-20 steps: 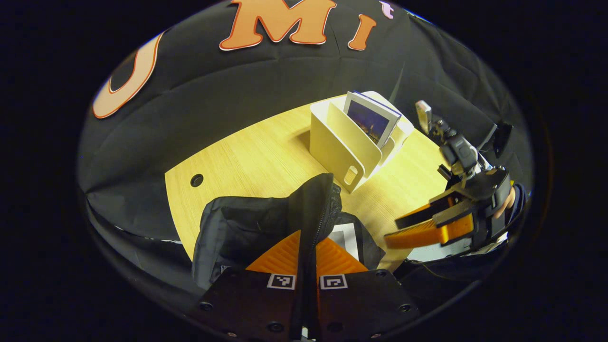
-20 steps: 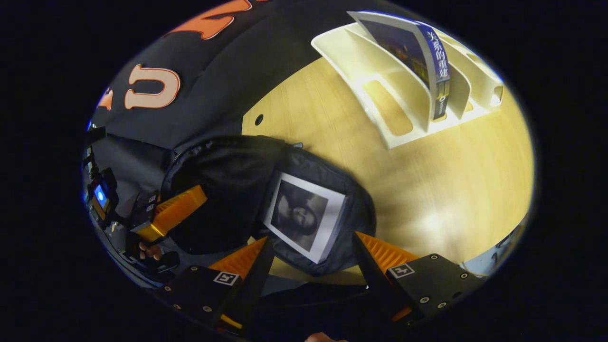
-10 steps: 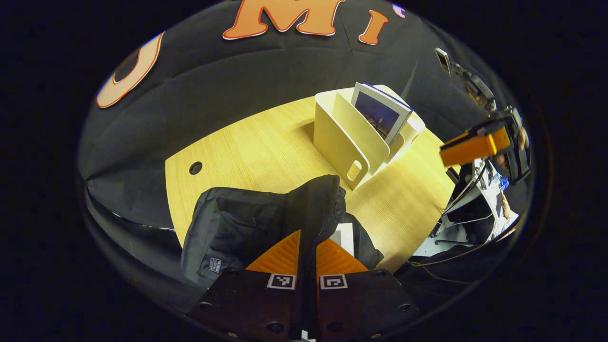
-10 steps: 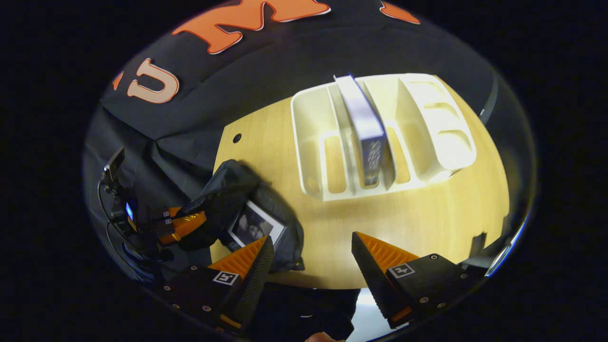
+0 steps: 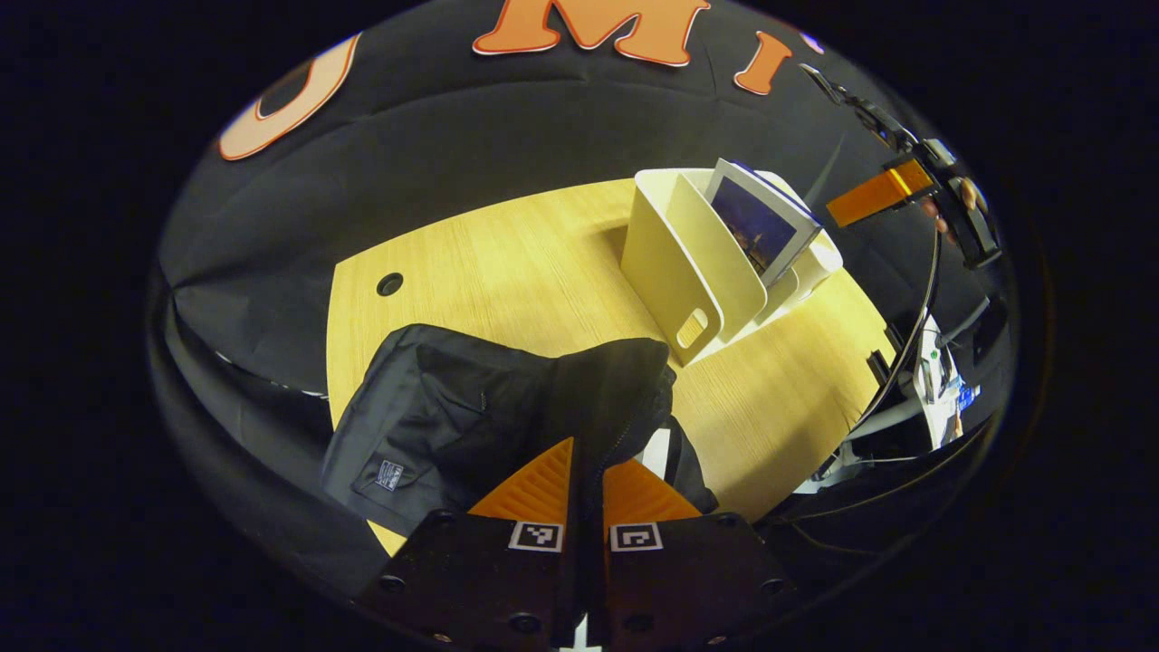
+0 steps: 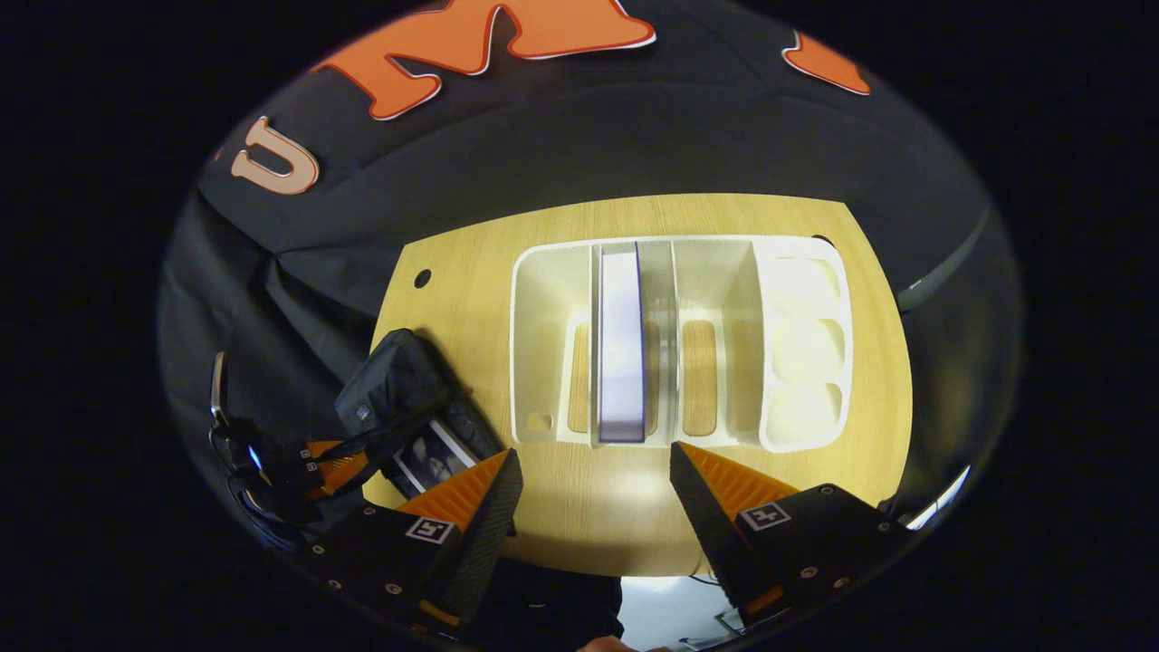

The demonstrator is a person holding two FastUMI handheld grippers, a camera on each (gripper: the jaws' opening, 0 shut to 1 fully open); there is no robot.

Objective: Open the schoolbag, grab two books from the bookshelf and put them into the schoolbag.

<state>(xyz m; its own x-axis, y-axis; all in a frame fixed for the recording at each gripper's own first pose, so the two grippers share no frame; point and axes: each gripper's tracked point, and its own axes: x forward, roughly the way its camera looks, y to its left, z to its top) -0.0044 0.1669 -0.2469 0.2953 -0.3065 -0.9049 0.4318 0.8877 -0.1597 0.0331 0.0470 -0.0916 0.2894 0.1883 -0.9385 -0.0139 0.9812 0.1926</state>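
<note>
The black schoolbag (image 5: 471, 407) lies open on the wooden table, a book with a portrait cover (image 6: 426, 457) inside it. My left gripper (image 5: 587, 457) is shut on the bag's zipper edge, holding the flap up. A second book (image 6: 621, 349) stands in the white bookshelf (image 6: 534, 326), leaning in a middle slot (image 5: 759, 226). My right gripper (image 6: 593, 457) hangs open high above the shelf, looking straight down, with the book's top edge just ahead of its fingertips. In the left gripper view that right gripper (image 5: 874, 195) floats above and right of the shelf (image 5: 670, 272).
The table (image 5: 507, 263) has a round cable hole (image 5: 389, 284) near its far left. Black cloth hangs around the table's edges. Cables and gear (image 5: 933, 380) sit beyond the right edge. The shelf's right section (image 6: 801, 340) has round compartments.
My right gripper has risen from over the bag and swung across to hang above the bookshelf, staying open. The left gripper kept its hold on the bag and lifted slightly.
</note>
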